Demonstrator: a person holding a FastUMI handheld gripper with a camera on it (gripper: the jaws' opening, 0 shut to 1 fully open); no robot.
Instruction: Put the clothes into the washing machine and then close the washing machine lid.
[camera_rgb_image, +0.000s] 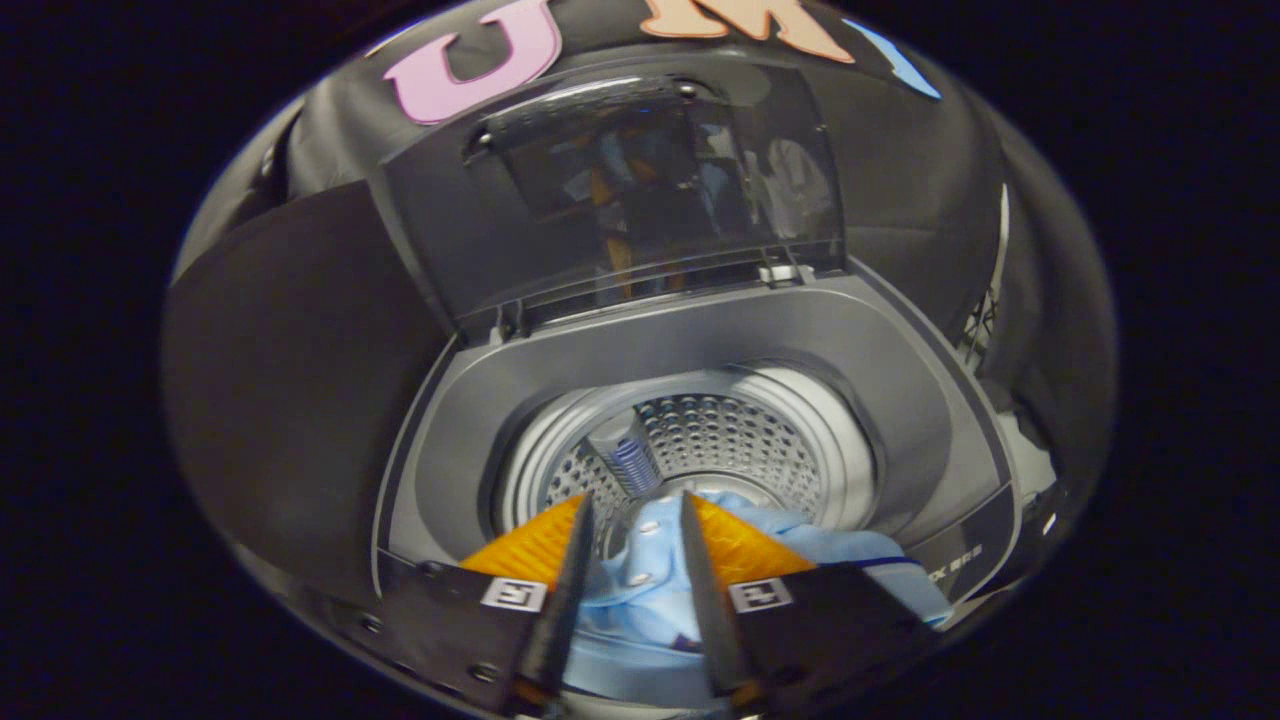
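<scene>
Gripper (635, 515) is over the washing machine (700, 330), pointing down into the drum (730, 430). Fingers (570, 570) are clenched on a light blue garment (650, 590); the cloth fills the narrow gap between them, and both inner faces look pressed against it.

Garment position relative to the drum: bunched at the near rim, hanging off the fingers, with a fold draped to the right over the near edge of the machine's top. It looks only partly over the opening, not down inside yet. There's a small snap or button on the cloth between the fingers.

Drum: perforated steel wall is visible beyond the fingertips, with a grey-blue filter piece on the far-left wall. I can't see the bottom; the garment blocks it.

Lid (640, 190): up, tilted back behind the drum and hinged at the far side. The dark window is reflecting the booth. Probably left up so the opening stays clear for loading.

My read: mid drop-in. The grip is high on the cloth so the bulk hangs below and falls in on release. Risk: the right-hand fold snags on the rim and stays outside, which would foul the lid closing. Lid step not yet done.
</scene>
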